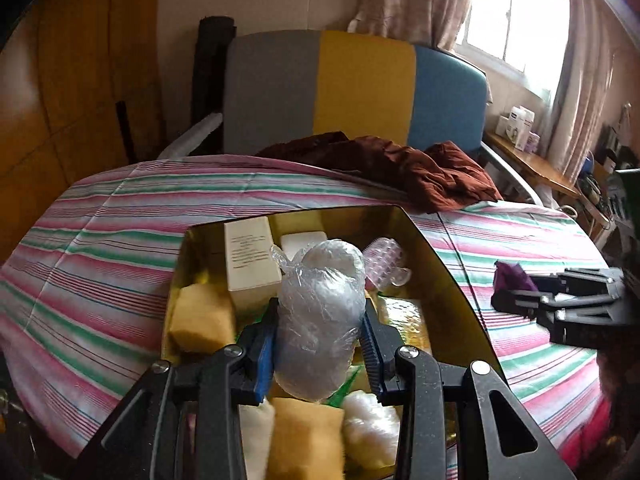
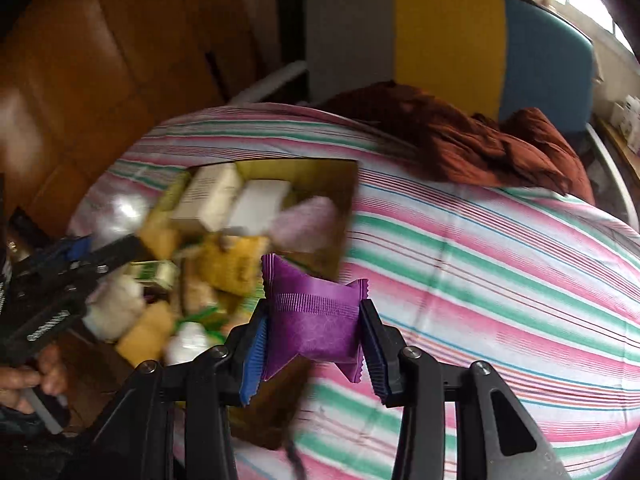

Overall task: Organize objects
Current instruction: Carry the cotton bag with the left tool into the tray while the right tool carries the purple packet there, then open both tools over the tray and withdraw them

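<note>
The left gripper [image 1: 320,332] is clamped on a clear plastic bundle [image 1: 320,312] of something white, its blue pads [image 1: 264,356] pressed against both sides, and holds it over the gold box [image 1: 436,276] that sits just ahead of and under the fingers. Inside the box, beyond the bundle, lie a cream carton [image 1: 250,260] with print on it, a white block [image 1: 302,240] and a pink studded piece [image 1: 386,258]; to the left of the jaws is a yellow sponge [image 1: 202,316], and nearer, beneath the fingers, another yellow piece [image 1: 306,436] and a white wad [image 1: 370,432]. The right gripper [image 2: 314,336] grips a purple sachet [image 2: 312,320] with crimped ends, a pad on each side of it, and holds it above the striped sheet [image 2: 480,264], with the box [image 2: 344,200] ahead and to its left. The left wrist view alone shows the box contents sharply, and the window [image 1: 516,12] and shelf [image 1: 532,160] with small boxes far to the right; it catches the right gripper [image 1: 516,300] from the side, the sachet [image 1: 512,276] a dark purple scrap at its tips. The right wrist view, blurred over the box, alone shows the person's hand [image 2: 32,376] on the left gripper's [image 2: 100,248] handle at lower left, and the wooden wardrobe [image 2: 80,80] beyond. Both views show the brown cloth [image 1: 420,164] and the grey, yellow and blue headboard [image 1: 360,92] farthest ahead.
</note>
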Action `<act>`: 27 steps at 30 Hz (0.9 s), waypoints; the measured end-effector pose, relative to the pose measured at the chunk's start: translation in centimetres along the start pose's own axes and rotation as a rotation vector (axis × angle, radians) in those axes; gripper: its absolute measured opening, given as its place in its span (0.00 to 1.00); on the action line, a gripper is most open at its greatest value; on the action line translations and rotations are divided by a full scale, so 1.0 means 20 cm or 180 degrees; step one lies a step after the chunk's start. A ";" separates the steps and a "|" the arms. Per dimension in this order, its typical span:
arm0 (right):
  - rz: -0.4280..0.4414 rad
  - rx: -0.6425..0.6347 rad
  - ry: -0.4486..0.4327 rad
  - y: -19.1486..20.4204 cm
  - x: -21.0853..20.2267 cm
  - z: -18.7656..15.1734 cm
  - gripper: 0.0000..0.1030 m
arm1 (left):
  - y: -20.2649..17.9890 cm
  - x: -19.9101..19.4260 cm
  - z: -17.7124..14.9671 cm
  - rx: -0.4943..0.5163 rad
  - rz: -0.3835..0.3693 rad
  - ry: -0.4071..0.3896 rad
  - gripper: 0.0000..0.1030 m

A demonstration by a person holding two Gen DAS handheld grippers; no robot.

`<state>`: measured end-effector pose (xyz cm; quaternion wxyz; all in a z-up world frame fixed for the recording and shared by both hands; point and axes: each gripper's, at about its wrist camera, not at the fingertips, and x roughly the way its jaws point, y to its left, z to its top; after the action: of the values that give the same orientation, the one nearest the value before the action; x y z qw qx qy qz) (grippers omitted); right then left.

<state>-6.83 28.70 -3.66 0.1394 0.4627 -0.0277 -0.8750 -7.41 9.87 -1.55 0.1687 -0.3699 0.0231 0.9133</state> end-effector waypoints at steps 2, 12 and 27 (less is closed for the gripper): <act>0.0044 -0.0007 -0.0017 0.08 0.01 -0.01 0.42 | 0.02 -0.01 0.00 -0.0020 0.0008 -0.0019 0.37; 0.0025 0.0131 -0.0085 0.23 0.09 -0.02 0.42 | 0.05 -0.05 0.01 -0.0036 0.0017 -0.0138 0.38; -0.0067 0.0202 -0.0120 0.26 0.14 -0.03 0.54 | 0.06 -0.05 0.03 -0.0071 0.0037 -0.0191 0.54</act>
<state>-6.68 22.94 -5.21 0.1150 0.4505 -0.0532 -0.8837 -7.48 8.64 -0.55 0.1598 -0.3441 0.0100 0.9252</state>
